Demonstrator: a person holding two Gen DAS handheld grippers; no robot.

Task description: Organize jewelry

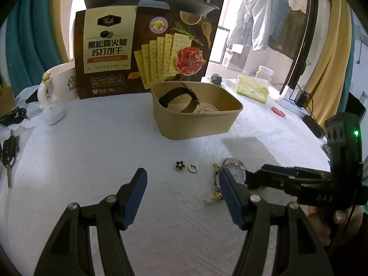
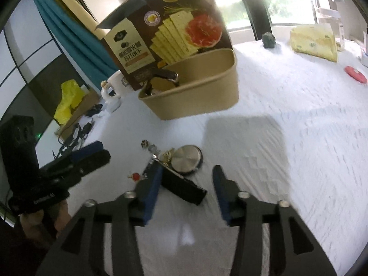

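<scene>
A tan paper bowl (image 1: 226,124) (image 2: 202,99) stands on the white cloth and holds a black-strapped watch (image 1: 178,94) and a small bracelet. In front of it lie a black flower earring (image 1: 179,165), a silver ring (image 1: 192,168), a silver watch (image 1: 235,172) (image 2: 186,159) with a black strap (image 2: 184,187), and a gold chain (image 1: 217,196). My left gripper (image 1: 182,193) is open, low over the cloth before the earring and ring. My right gripper (image 2: 187,186) is open, its fingers either side of the watch strap. It also shows in the left view (image 1: 253,174).
A cracker box (image 1: 142,48) stands behind the bowl, a white mug (image 1: 58,85) to its left. Keys (image 1: 9,151) lie at the left edge. A yellow pack (image 1: 253,89), a red disc (image 1: 278,111) and cables lie at the right.
</scene>
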